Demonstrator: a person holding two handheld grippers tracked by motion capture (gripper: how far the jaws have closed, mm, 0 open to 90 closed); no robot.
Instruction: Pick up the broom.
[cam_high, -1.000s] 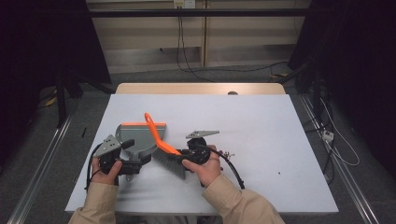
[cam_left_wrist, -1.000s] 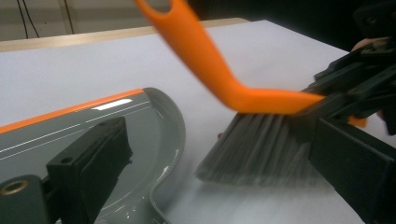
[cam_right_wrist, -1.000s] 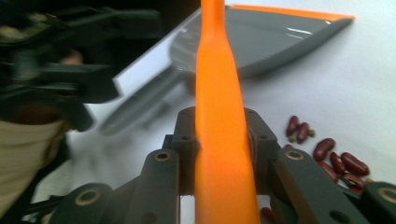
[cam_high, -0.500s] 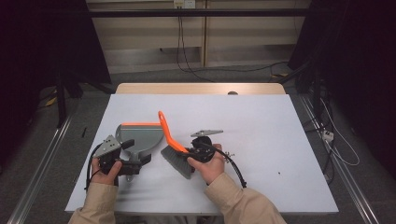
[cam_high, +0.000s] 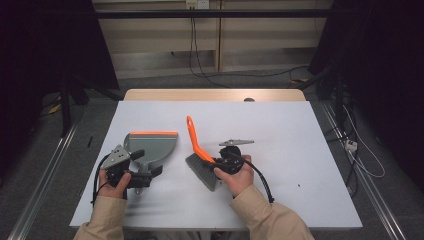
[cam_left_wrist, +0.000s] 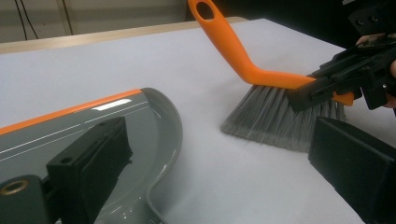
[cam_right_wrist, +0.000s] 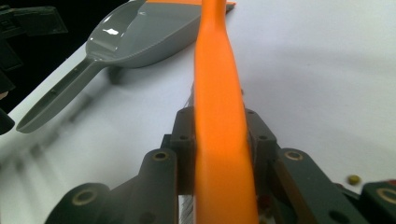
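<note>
A grey dustpan (cam_high: 150, 145) with an orange lip lies flat on the white table (cam_high: 300, 130), left of centre. My left gripper (cam_high: 146, 164) is open, its jaws wide apart on either side of the dustpan's (cam_left_wrist: 93, 126) neck, not pressing it. To its right, my right gripper (cam_high: 217, 162) is shut on the orange back of a hand brush (cam_high: 192, 135). The grey bristles (cam_left_wrist: 271, 116) rest on the table and the handle (cam_right_wrist: 219, 70) points away from me. From the left gripper (cam_left_wrist: 219, 154) the right gripper (cam_left_wrist: 327, 88) shows clamped just above the bristles.
A small dark speck (cam_high: 299, 185) lies on the table at the right; it looks like an olive bead (cam_right_wrist: 354, 178) close up. A wooden strip (cam_high: 215, 95) borders the far edge. Cables trail on the floor behind.
The right gripper has carried the brush to the right, away from the dustpan, and the orange handle has swung from lying over the dustpan to pointing away. The left gripper and dustpan stayed put.
</note>
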